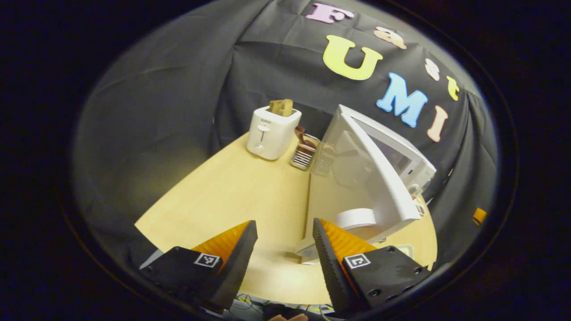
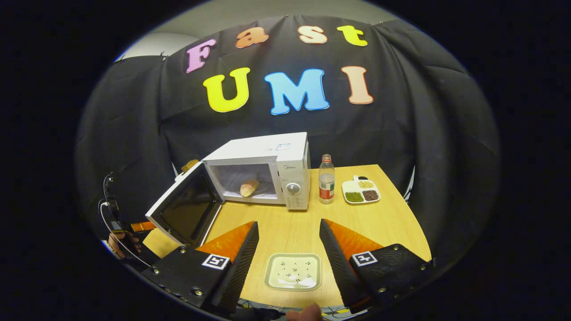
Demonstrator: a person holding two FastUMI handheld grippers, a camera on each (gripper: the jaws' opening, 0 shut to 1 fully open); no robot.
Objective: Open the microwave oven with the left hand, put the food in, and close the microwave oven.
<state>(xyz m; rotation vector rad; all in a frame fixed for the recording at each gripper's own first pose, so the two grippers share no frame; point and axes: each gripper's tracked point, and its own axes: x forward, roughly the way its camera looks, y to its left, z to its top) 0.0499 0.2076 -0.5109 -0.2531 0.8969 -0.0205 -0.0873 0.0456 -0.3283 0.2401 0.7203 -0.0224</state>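
The white microwave point(image 2: 285, 156) stands at the back of the wooden table point(image 2: 392, 223) with its door point(image 2: 185, 214) swung wide to the left. A brown oval piece of food point(image 2: 249, 187) lies inside the cavity. My right gripper point(image 2: 288, 225) hangs open above an empty square plate point(image 2: 293, 272), well in front of the microwave. In the left gripper view the door point(image 1: 379, 178) is seen edge-on at the right. My left gripper point(image 1: 284, 227) is open and holds nothing, with its right fingertip point(image 1: 321, 232) close to the door's lower outer edge.
A clear bottle point(image 2: 326, 179) and a divided dish of beans point(image 2: 361, 191) stand right of the microwave. A white toaster point(image 1: 272, 131) with bread in it and a small wire rack point(image 1: 304, 154) sit left of it. A hand with a cable point(image 2: 118, 243) shows behind the door.
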